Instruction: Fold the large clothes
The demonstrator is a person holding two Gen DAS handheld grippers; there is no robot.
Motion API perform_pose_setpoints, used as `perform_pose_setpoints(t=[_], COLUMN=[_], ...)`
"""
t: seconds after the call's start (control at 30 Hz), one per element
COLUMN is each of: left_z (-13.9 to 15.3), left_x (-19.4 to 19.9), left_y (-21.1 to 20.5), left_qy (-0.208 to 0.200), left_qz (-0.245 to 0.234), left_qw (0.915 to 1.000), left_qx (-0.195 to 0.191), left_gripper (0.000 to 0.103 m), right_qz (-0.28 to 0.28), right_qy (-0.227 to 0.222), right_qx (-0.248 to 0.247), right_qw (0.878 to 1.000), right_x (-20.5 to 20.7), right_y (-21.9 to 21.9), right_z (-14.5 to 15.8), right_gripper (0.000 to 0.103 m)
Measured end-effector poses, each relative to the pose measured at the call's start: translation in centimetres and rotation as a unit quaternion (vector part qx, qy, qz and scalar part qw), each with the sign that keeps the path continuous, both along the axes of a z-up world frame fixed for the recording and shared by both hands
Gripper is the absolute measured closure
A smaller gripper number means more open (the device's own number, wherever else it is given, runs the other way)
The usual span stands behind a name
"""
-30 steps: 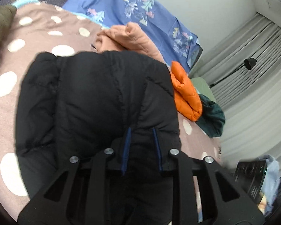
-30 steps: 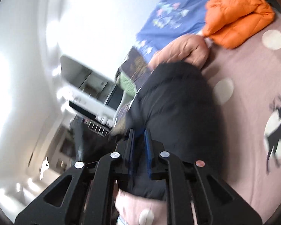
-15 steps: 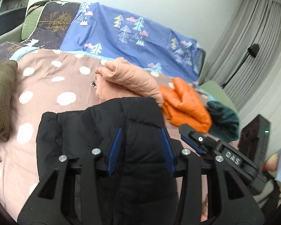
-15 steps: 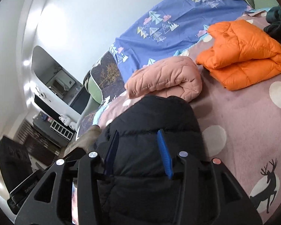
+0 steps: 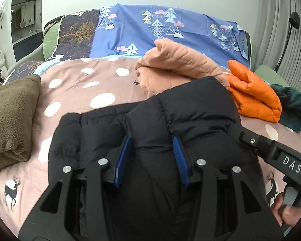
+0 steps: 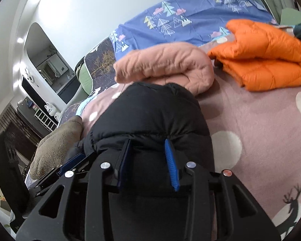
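Note:
A black puffer jacket (image 5: 190, 108) lies folded in a thick bundle on the dotted pink bed cover (image 5: 80, 84). My left gripper (image 5: 150, 138) sits low over its near edge. Its blue pads (image 5: 123, 156) stand apart and are opening, with a bulge of the jacket between them. My right gripper (image 6: 147, 140) rests over the same jacket (image 6: 150, 108) from the right side. Its jaws are closing with jacket fabric between them, and I see no pinch. The right gripper's body (image 5: 271, 152) and the hand holding it (image 5: 289, 214) show in the left wrist view.
Behind the black jacket lie a folded pink quilted jacket (image 5: 180, 60), a folded orange puffer (image 5: 252, 92) and a dark green garment (image 5: 293, 104). A folded brown fleece (image 5: 10, 110) sits at the left. A blue tree-print sheet (image 5: 150, 26) covers the headboard end.
Both grippers were pinched on the black jacket and now stand wider. Both views have rolled towards level, and the jacket has settled onto the bed in front of the pink one.

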State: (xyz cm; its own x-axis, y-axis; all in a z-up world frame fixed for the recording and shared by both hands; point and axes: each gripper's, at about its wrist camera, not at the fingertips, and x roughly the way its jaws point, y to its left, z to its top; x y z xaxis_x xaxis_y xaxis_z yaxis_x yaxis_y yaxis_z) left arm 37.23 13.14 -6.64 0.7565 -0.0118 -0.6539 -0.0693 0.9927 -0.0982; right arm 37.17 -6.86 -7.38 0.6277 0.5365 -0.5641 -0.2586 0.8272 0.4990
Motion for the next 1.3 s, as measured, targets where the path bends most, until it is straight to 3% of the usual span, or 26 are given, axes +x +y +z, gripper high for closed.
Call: perform_pose_setpoints(t=[0.2, 0.6, 1.0, 1.1, 1.2, 1.23, 1.3], left_z=[-2.1, -4.5, -5.4, -5.0, -4.2, -3.7, -3.0], left_x=[0.2, 0.6, 0.4, 0.3, -0.3, -0.9, -2.0], left_y=[0.8, 2.2, 2.8, 3.0, 3.3, 3.6, 4.0], left_qy=[0.002, 0.002, -0.004, -0.004, -0.001, -0.002, -0.005], left_qz=[0.001, -0.004, -0.013, -0.020, -0.028, -0.029, -0.028], left_qw=[0.9998, 0.9979, 0.9961, 0.9950, 0.9943, 0.9941, 0.9941], left_qx=[-0.021, -0.065, -0.087, -0.097, -0.103, -0.105, -0.104], left_gripper=[0.057, 0.057, 0.057, 0.058, 0.057, 0.053, 0.042], right_qz=[-0.002, -0.013, -0.010, -0.003, 0.004, 0.003, -0.005], right_qy=[-0.023, -0.032, -0.029, -0.027, -0.023, -0.021, -0.014], right_qx=[-0.052, -0.097, -0.093, -0.073, -0.052, -0.043, -0.030], right_qw=[0.998, 0.995, 0.995, 0.997, 0.998, 0.999, 0.999], right_x=[-0.4, -0.2, 0.2, 0.2, -0.7, -1.0, -1.9], right_y=[1.5, 3.0, 2.9, 2.4, 0.9, 0.3, -1.1], right_z=[-0.9, -2.4, -2.9, -2.5, -1.3, -0.9, -0.3], right_gripper=[0.065, 0.065, 0.065, 0.062, 0.048, 0.041, 0.035])
